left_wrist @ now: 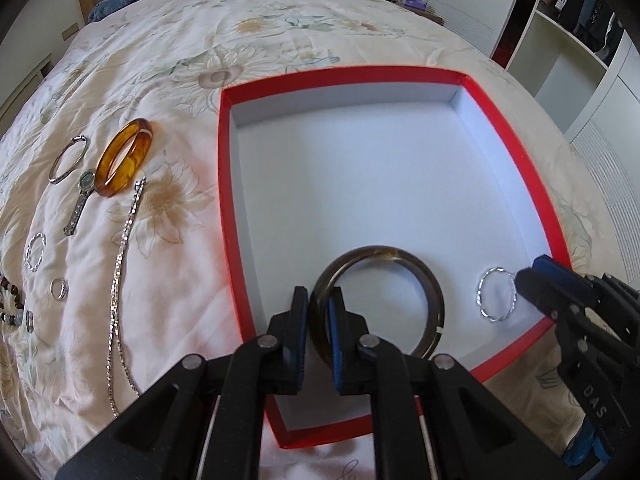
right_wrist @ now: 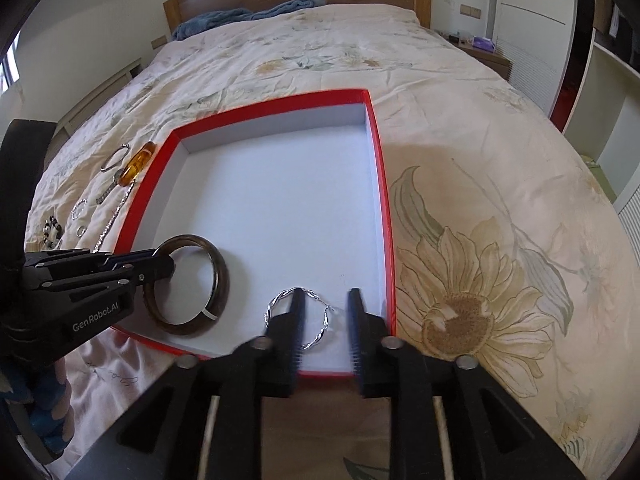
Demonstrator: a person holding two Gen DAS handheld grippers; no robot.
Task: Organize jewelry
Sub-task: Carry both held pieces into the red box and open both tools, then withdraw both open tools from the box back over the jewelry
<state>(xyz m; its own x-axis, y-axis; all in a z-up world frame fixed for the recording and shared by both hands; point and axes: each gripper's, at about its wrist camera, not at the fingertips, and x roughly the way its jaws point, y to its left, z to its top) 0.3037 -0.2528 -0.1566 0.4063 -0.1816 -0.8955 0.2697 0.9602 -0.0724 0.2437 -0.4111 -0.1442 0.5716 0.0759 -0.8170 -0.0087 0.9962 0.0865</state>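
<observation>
A red box [left_wrist: 516, 148] with a white inside lies on the bed; it also shows in the right wrist view [right_wrist: 384, 200]. My left gripper [left_wrist: 318, 320] is shut on the rim of a dark brown bangle [left_wrist: 416, 268], which rests on the box floor near the front [right_wrist: 218, 276]. A twisted silver hoop [left_wrist: 496, 294] lies in the box's front right corner [right_wrist: 316, 336]. My right gripper [right_wrist: 326, 328] is open above it, not holding it. On the bed left of the box lie an amber bangle [left_wrist: 124, 158], a silver chain [left_wrist: 120, 272], a watch [left_wrist: 82, 196] and several rings.
The floral quilt [right_wrist: 480, 240] spreads right of the box. A blue towel [right_wrist: 240, 16] lies at the wooden headboard. White cupboards and shelves [left_wrist: 560, 60] stand beside the bed at right. A bead bracelet [left_wrist: 12, 300] lies at the far left.
</observation>
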